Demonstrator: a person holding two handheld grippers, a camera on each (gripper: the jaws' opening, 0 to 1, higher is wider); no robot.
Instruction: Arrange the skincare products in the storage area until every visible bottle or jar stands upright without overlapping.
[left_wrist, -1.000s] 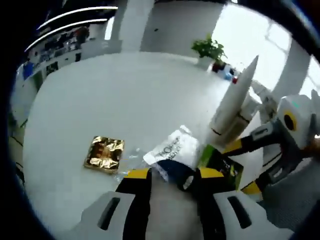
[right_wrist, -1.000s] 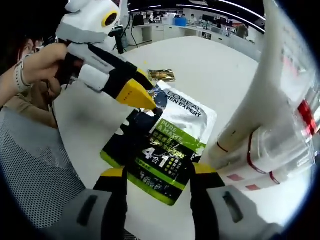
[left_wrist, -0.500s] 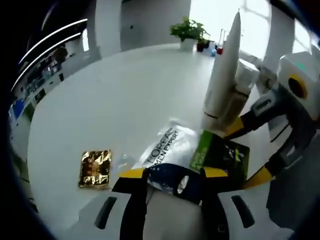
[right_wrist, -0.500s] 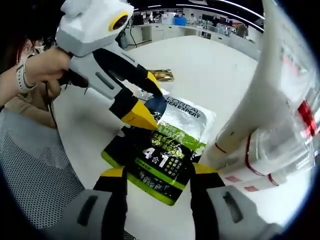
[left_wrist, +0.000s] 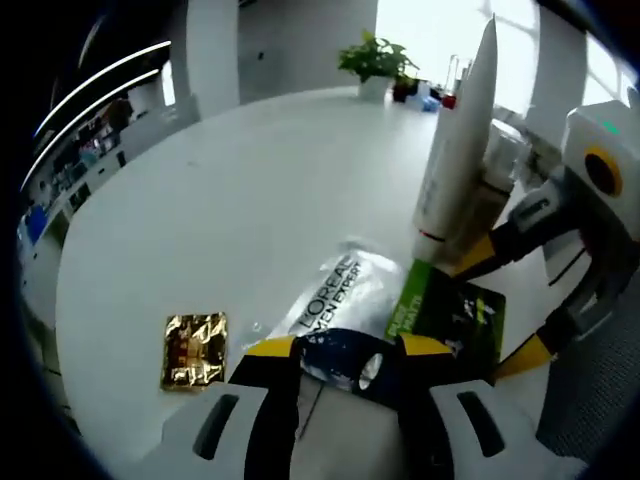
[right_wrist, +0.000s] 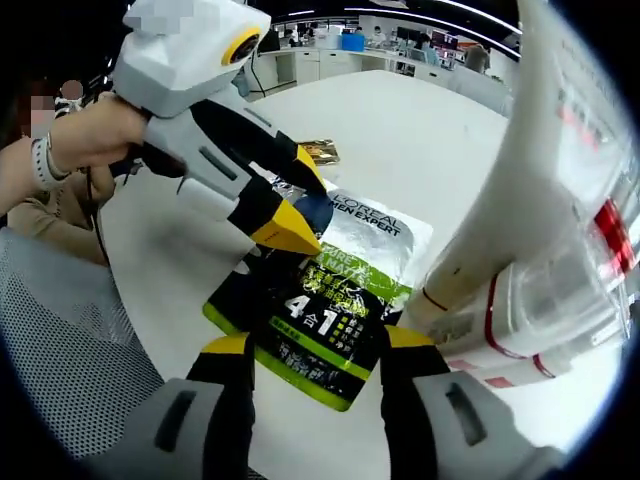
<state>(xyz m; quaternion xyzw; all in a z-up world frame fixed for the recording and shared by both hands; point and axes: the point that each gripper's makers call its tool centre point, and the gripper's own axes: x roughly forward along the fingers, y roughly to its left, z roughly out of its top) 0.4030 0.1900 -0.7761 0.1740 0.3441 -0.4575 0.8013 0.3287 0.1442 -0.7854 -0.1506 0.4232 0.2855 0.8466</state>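
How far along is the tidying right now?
Done: the white tube stands upright beside a clear bottle. In hand: both tongs, left and right, are at the sachet, which lies flat; left looks clamped on its edge. Left: the gold packet lies apart on the table.

Both views sit low and close over the white table (left_wrist: 250, 170), facing one another across the same sachet (right_wrist: 330, 300), which each sees from an opposite end.
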